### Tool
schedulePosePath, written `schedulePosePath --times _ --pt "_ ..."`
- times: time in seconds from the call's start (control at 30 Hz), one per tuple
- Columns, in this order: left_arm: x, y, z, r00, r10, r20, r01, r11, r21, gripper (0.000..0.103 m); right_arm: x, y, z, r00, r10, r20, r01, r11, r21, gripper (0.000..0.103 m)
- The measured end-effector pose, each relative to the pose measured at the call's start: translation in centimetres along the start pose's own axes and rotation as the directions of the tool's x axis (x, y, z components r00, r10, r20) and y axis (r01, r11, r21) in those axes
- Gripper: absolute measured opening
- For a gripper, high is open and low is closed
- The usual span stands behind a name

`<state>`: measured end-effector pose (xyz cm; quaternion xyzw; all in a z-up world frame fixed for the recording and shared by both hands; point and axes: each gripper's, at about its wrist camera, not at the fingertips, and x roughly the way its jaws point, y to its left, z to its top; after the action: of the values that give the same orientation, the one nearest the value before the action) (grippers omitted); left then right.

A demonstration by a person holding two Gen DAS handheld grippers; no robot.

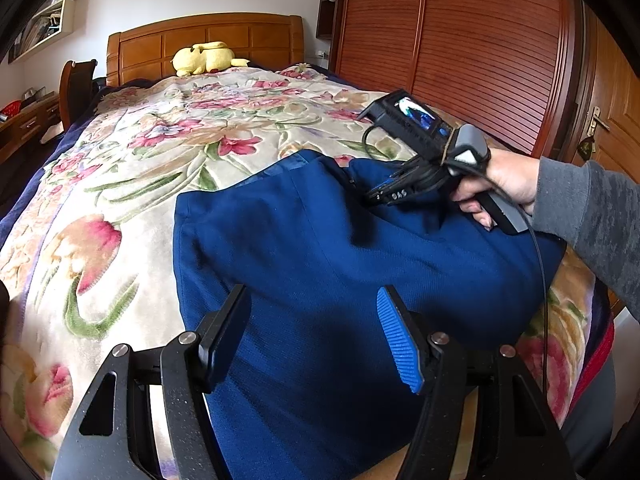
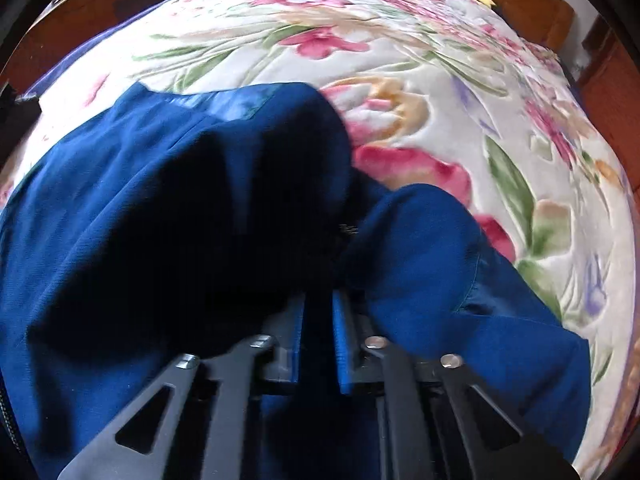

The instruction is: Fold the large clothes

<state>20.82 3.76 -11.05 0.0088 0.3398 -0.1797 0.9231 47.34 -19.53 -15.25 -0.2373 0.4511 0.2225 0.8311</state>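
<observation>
A large blue garment [image 1: 320,248] lay spread across the near end of my bed [image 1: 132,184], on a floral blanket [image 2: 400,80] of pink blooms and green leaves. My left gripper [image 1: 312,340] hung just above the cloth's near part, its jaws released and standing wide with nothing between them; one blue ribbed pad [image 1: 400,344] faced inward over the fabric. My right gripper [image 2: 318,336] pointed steeply down into the garment's far right part, where the fabric bunched into a dark fold beside a raised hump. Its jaws were clenched nearly together; blue cloth filled the narrow gap between the pads, but in the blurred, shadowed right wrist view I could not tell for certain whether they pinched it. From the left wrist view, my right hand [image 1: 504,184], in a grey sleeve [image 1: 592,220], gripped the tool's handle, a black cable [image 1: 540,280] trailing from it over the garment's right edge. A yellow plush toy [image 1: 204,58] rested at the wooden headboard [image 1: 208,40], well apart from the cloth. A slatted wooden wardrobe [image 1: 460,40] stood beside the bed.
</observation>
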Motion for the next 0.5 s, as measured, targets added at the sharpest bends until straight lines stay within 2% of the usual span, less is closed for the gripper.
schedulePosePath --times 0.07,0.13,0.2,0.27,0.37,0.43,0.5 --pt "-0.1 -0.2 0.0 1.0 0.0 0.001 0.0 1.0 0.002 0.066 -0.1 0.8 0.4 0.999 -0.05 0.017 0.05 0.998 -0.032 0.004" --pt "-0.1 -0.3 0.0 1.0 0.0 0.001 0.0 1.0 0.005 0.066 -0.6 0.8 1.0 0.993 -0.103 0.063 0.104 0.994 -0.017 0.002" --pt "-0.1 -0.4 0.0 1.0 0.001 -0.002 -0.001 1.0 0.009 0.066 -1.3 0.0 1.9 0.983 -0.142 0.119 0.138 0.99 0.04 0.001" --pt "0.0 -0.5 -0.1 1.0 0.001 -0.003 -0.001 1.0 0.012 0.066 -2.4 -0.8 2.4 0.963 -0.198 0.18 0.178 0.976 0.123 0.001" --pt "0.1 -0.5 0.0 1.0 -0.001 -0.004 0.001 1.0 0.01 0.066 -3.9 -1.7 2.5 0.958 -0.171 0.229 0.125 0.971 0.205 0.001" --pt "0.0 -0.5 0.0 1.0 -0.002 -0.001 0.002 1.0 0.01 0.066 -5.1 -1.9 2.0 0.951 -0.192 0.241 0.14 0.966 0.217 0.008" --pt "-0.2 -0.6 0.0 1.0 -0.008 0.004 0.007 1.0 0.012 0.066 -6.5 -2.1 0.8 0.946 -0.199 0.256 0.141 0.963 0.228 0.034"
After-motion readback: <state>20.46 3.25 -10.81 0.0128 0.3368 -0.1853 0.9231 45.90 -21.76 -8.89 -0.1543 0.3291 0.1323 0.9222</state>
